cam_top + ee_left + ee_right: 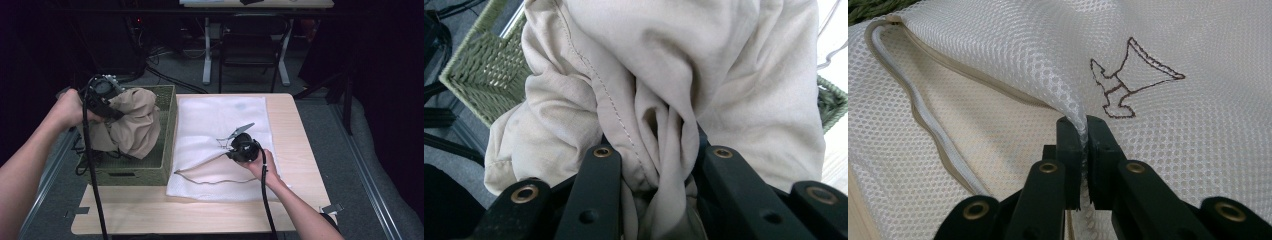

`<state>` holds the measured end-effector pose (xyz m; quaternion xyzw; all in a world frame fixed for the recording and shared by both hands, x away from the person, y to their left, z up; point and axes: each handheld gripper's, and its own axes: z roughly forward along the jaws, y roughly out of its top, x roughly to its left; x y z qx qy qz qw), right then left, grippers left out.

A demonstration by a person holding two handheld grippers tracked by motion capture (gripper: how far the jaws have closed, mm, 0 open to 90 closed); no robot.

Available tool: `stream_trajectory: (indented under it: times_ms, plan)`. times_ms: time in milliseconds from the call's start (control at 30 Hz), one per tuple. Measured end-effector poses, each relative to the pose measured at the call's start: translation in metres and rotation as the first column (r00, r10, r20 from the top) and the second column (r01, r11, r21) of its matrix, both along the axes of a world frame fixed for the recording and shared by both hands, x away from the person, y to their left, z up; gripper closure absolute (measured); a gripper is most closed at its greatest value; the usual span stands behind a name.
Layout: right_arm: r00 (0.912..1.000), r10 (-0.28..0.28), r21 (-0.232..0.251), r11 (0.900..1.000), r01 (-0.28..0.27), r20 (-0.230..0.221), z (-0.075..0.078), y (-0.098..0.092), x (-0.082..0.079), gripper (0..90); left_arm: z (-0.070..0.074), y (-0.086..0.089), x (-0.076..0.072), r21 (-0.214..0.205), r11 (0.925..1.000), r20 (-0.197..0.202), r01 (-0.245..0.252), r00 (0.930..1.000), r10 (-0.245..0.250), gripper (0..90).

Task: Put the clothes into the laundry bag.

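The right gripper (231, 145) rests low on the white mesh laundry bag (220, 120), which lies flat on the wooden table (295, 130). Its jaws are pressed fully together on a raised fold of the mesh, just above the bag's open mouth. The right gripper view resolves this grip: the two black jaws of the right gripper (1084, 130) pinch a thin ridge of the mesh laundry bag (998, 45). That view also shows the zipper (923, 120) curving along the open edge and a small dark embroidered outline (1128, 80) on the upper layer, a detail that appears in the high view as a faint mark only.

The left gripper (112, 107) is held up over the green woven basket (167, 130), which stands on the table just left of the bag. A beige garment (135, 125) hangs bunched from it, its lower folds down inside the basket. The high view does not show how the jaws stand; the garment covers them. The left gripper view supplies this: the jaws of the left gripper (651, 165) are closed narrowly on a gathered bundle of the beige garment (664, 60), with a stitched seam (609, 95) running down toward the clamped folds. The basket (479, 65) rim is visible behind the cloth on both sides.

Farther off, beyond the table, the high view shows a dark chair (250, 45) and white table legs (207, 50) on a grey floor.
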<state>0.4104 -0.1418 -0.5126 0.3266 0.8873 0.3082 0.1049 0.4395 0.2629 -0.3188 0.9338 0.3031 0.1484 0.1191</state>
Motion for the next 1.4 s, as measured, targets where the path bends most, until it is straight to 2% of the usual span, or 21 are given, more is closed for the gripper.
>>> stream_trajectory:
  times_ms: [267,367,533,767,1400]
  plan:
    - [1.0,-0.001,0.001,1.0,0.001,-0.001,0.0,0.0,0.0,86.2,0.015,-0.001,-0.003,0.003,1.0,0.022,0.003,0.9998,-0.003,77.4]
    - [1.0,-0.001,0.0,1.0,0.001,-0.001,0.0,0.0,0.0,86.2,0.02,-0.002,-0.005,-0.009,1.0,0.027,-0.003,0.9996,0.003,77.4]
    - [1.0,0.0,0.002,1.0,0.0,-0.001,0.0,0.0,0.0,86.2,0.028,-0.003,-0.008,-0.001,1.0,0.033,0.005,0.9994,-0.005,77.5]
    - [1.0,0.003,0.002,1.0,-0.003,0.001,0.0,-0.001,0.0,86.3,0.037,-0.004,-0.011,-0.017,0.9997,0.041,0.017,0.999,-0.016,77.5]
    - [1.0,0.002,0.003,1.0,-0.002,0.003,0.0,-0.001,0.0,86.3,0.06,-0.022,-0.018,-0.037,0.9976,0.057,0.058,0.9968,-0.056,77.6]
